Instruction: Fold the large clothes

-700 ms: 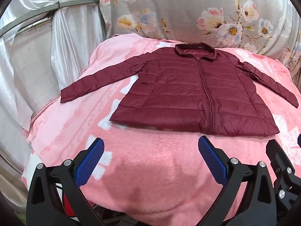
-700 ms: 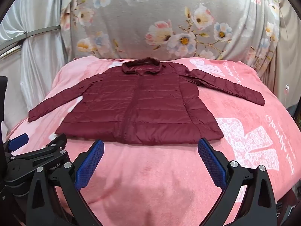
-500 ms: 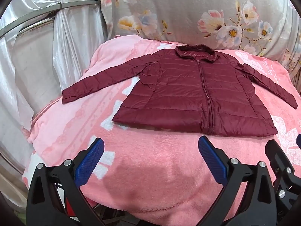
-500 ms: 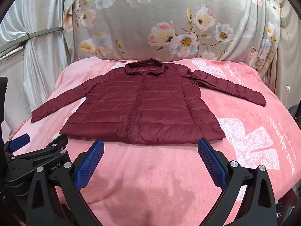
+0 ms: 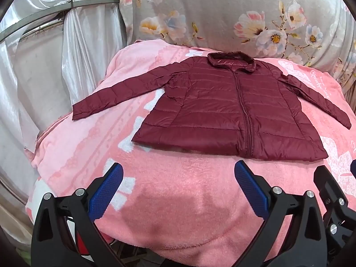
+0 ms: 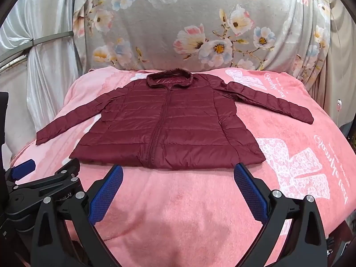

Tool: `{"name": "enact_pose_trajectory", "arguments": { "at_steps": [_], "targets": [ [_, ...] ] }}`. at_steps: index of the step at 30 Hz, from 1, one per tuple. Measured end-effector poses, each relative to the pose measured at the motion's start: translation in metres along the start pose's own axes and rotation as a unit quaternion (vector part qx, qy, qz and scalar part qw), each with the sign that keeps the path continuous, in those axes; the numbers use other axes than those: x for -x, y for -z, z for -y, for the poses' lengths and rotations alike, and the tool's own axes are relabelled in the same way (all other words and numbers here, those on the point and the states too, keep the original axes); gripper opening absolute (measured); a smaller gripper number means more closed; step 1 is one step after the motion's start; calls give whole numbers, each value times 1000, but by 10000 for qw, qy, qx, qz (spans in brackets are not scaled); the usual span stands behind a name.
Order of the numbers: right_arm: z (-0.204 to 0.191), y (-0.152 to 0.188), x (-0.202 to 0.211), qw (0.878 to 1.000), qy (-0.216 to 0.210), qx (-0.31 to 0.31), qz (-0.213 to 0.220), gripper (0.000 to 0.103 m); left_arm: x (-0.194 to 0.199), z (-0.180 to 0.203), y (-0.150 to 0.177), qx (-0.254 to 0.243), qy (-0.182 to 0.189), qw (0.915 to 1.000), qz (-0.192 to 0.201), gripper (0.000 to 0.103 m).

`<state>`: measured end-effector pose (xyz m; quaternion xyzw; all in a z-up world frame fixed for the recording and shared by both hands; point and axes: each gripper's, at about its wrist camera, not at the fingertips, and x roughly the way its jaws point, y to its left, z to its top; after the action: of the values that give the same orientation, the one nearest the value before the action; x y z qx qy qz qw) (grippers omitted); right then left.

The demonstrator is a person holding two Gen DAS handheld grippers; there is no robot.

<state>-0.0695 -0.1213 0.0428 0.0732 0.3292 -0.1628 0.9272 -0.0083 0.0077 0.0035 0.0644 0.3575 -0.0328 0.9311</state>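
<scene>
While both tools hang over the near edge of the pink blanket (image 6: 178, 211), the left gripper (image 5: 178, 178) has its jaws spread wide, with only bare plush between the blue pads (image 5: 106, 191). The right gripper (image 6: 178, 178) stands the same way — jaws wide apart, holding no cloth, tilted down toward the blanket.

The maroon puffer jacket (image 6: 169, 129) lies flat and zipped up, front side up, ahead of both sets of tongs. In the right wrist view its hem runs just beyond the tips of the right gripper, the zip line falling a little left of the midline between the fingers. In the left wrist view the jacket (image 5: 233, 115) sits ahead and to the right of the left gripper, the hem a short way past the tips and apart from them.

Both sleeves are spread out sideways — one reaches far left of the left gripper toward a pale satin curtain (image 5: 73, 55), the other runs out to the right, past the right gripper's right finger. The collar is at the far end, close to a grey floral cloth (image 6: 200, 33) that rises behind the blanket.

In the right wrist view the left gripper (image 6: 42, 175) shows at the lower left edge, just beside the right one.
</scene>
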Motion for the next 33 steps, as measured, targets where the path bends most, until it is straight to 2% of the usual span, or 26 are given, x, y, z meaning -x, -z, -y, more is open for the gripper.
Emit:
{"name": "enact_pose_trajectory", "arguments": {
  "at_steps": [33],
  "targets": [
    [-1,0,-1,10000,39,6,-23,98,-1,-2,-1,9,25,10000,-38,97]
  ]
}}
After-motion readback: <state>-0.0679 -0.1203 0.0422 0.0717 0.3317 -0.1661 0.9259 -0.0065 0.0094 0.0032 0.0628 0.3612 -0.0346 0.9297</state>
